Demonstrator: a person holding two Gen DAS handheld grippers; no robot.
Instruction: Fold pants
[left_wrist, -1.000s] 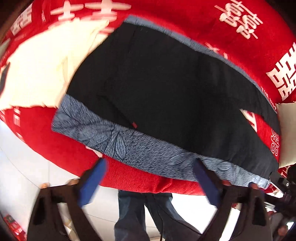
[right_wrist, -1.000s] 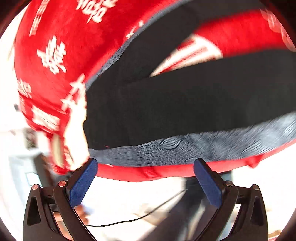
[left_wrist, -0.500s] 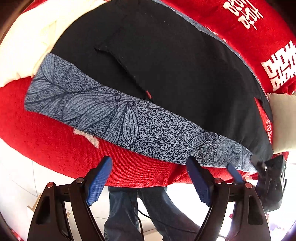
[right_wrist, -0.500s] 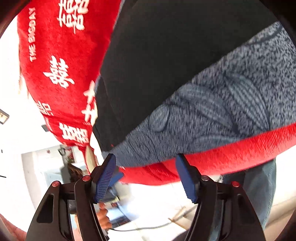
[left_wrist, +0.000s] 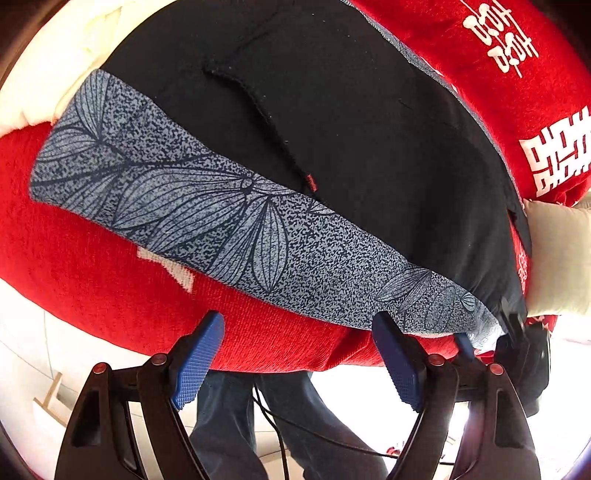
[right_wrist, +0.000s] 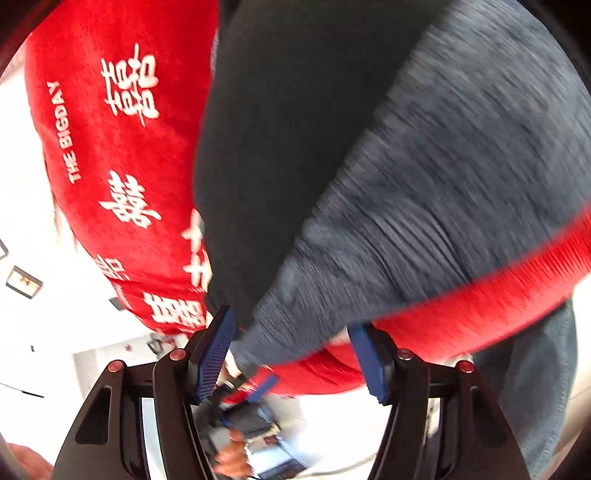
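A: How are the jaws standing?

B: The left gripper (left_wrist: 297, 354) is gaping wide at the bottom of its frame, holding nothing, both blue pads bare just below the red blanket's (left_wrist: 92, 273) edge. The right gripper (right_wrist: 291, 356) is also standing well open at the bottom centre of its view, and a corner of the grey patterned band (right_wrist: 443, 192) is sitting between the fingers, not yet pinched.

A: And the pants?

B: The pants (left_wrist: 351, 122) are lying spread on the blanket, black cloth filling the upper middle of the left view, the leaf-printed band running diagonally from middle left to lower right. In that lower right corner the other gripper is showing at the band's end.

A: So what makes a good grab?

B: I'd say the right one is needing to slide deeper so both layers of the corner are lying between the pads, clear of the blanket. The left one should be heading for the band's far end at middle left. The right view is blurring, so slowing before closing seems wise.
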